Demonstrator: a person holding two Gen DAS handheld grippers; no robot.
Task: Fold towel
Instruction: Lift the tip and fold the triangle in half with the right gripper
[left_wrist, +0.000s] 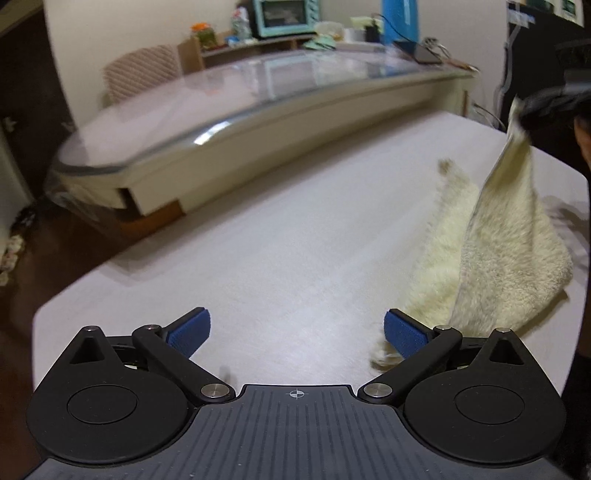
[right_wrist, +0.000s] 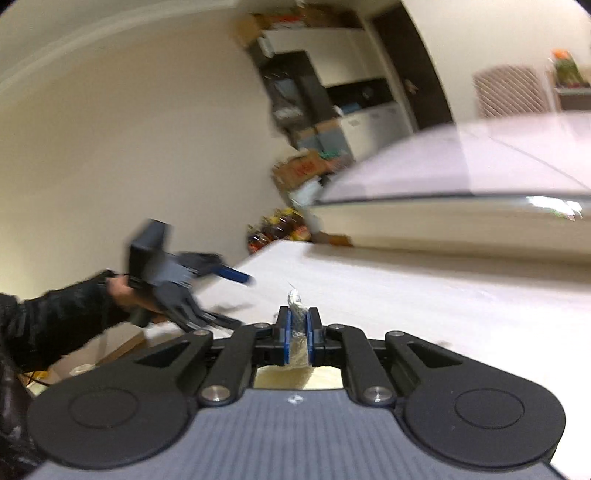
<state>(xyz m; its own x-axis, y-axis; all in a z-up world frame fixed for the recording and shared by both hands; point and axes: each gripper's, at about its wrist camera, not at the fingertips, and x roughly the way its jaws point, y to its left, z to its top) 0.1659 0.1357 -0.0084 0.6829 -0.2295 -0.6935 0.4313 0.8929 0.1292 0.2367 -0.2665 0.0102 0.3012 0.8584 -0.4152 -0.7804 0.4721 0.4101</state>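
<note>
A cream fluffy towel (left_wrist: 491, 258) lies on the white table (left_wrist: 295, 240) at the right, one corner lifted high. My right gripper (left_wrist: 546, 107) holds that corner up at the far right, blurred. In the right wrist view my right gripper (right_wrist: 298, 325) is shut on the towel corner (right_wrist: 297, 332), which pokes out between the blue pads. My left gripper (left_wrist: 297, 328) is open and empty, low over the table, its right pad next to the towel's near edge. It also shows in the right wrist view (right_wrist: 221, 291), open, at the table's left edge.
A second glass-topped table (left_wrist: 258, 107) stands beyond the white one. A chair (left_wrist: 142, 70) and a shelf with a teal oven (left_wrist: 286, 16) are behind it. Boxes and bottles (right_wrist: 288, 225) sit on the floor by the wall.
</note>
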